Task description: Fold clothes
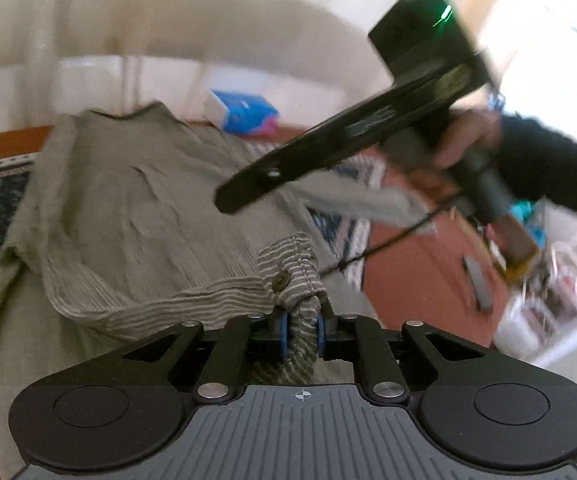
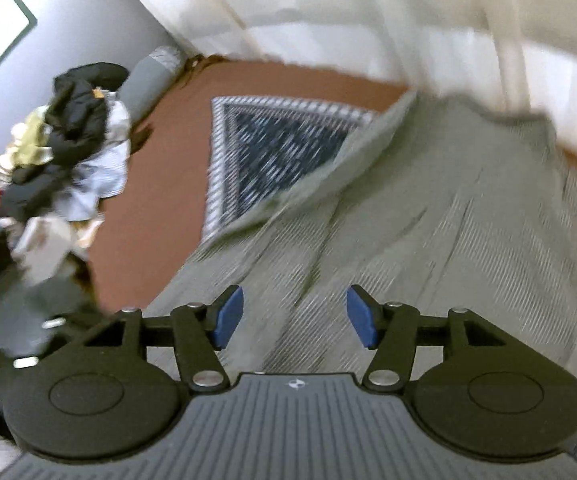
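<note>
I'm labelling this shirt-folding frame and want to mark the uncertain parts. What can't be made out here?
- Left wrist view: how much of the shirt cuff the left gripper clamps; its own linkage covers the cloth below.
- Left wrist view: the right gripper's fingertips; its body hides them.
- Left wrist view: the blue box has unreadable print, blurred.
- Right wrist view: the clothes pile is smeared, items indistinct.
- Right wrist view: the right gripper is open; touching the shirt? Unclear.

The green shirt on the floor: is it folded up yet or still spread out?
Partly folded. The shirt has one sleeve laid across its body, the buttoned cuff pinched in the left gripper; the rest lies spread.
</note>
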{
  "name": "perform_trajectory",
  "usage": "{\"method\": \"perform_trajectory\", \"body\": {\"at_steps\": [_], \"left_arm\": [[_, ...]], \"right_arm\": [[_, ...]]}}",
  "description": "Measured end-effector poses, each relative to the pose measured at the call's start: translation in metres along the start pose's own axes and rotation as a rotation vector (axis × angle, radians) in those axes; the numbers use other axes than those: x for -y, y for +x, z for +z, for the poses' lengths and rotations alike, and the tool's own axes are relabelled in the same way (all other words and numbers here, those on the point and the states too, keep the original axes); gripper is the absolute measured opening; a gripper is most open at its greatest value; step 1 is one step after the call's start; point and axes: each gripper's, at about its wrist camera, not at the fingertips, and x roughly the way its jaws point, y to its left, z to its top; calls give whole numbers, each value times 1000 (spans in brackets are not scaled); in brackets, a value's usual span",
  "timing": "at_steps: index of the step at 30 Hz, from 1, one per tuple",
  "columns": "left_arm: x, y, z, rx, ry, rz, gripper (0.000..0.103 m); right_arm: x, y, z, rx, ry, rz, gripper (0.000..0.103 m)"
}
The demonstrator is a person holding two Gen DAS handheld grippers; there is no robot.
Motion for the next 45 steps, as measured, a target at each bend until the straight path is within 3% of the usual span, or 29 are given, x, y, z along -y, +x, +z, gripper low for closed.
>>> {"method": "perform_trajectory", "body": {"at_steps": [5, 9, 14, 15, 16, 17, 18, 20, 23, 27, 29, 31, 37, 39, 40, 41, 43, 45], "left_arm": [[14, 29, -14, -73, 87, -14, 17], [13, 38, -23, -90, 80, 3, 17], [6, 37, -28, -84, 20, 25, 18], [5, 36, -29, -79, 6, 30, 20], [5, 36, -30, -73, -7, 39, 33], [3, 36, -29, -67, -20, 58, 39], [1, 34, -28, -58, -35, 88, 45], [-5, 15, -28, -14, -82, 140, 69], [-20, -25, -34, 54, -173, 236, 75], [-63, -72, -59, 106, -361, 539, 79], [-87, -83, -76, 92, -470, 645, 77], [-106, -83, -89, 47, -535, 686, 76], [-122, -61, -107, -66, -534, 692, 75], [-121, -57, -111, -79, -519, 701, 65], [-120, -58, -110, -79, -508, 712, 31], [-118, -59, -109, -82, -496, 718, 12], [-112, -62, -105, -79, -455, 734, 3], [-98, -66, -96, -63, -365, 750, 3]], "right_arm": [[-24, 4, -29, -81, -11, 20, 66], [-24, 34, -50, -194, -65, -71, 66], [3, 53, -68, -228, 124, 4, 63], [9, 55, -70, -230, 175, 39, 54], [14, 57, -72, -231, 226, 80, 43], [17, 59, -73, -227, 272, 122, 11], [18, 58, -73, -212, 286, 131, 4], [18, 50, -69, -168, 290, 137, 4], [19, 29, -62, -86, 293, 142, 3], [23, 2, -56, 15, 325, 154, 3], [26, -6, -57, 51, 349, 165, 3], [31, -10, -61, 79, 385, 176, 4], [41, -11, -70, 111, 475, 209, 4], [37, -10, -71, 123, 491, 219, 4], [36, -12, -72, 128, 496, 222, 4], [35, -14, -73, 135, 499, 226, 4], [34, -19, -76, 157, 515, 240, 4], [34, -28, -82, 200, 546, 264, 4]]}}
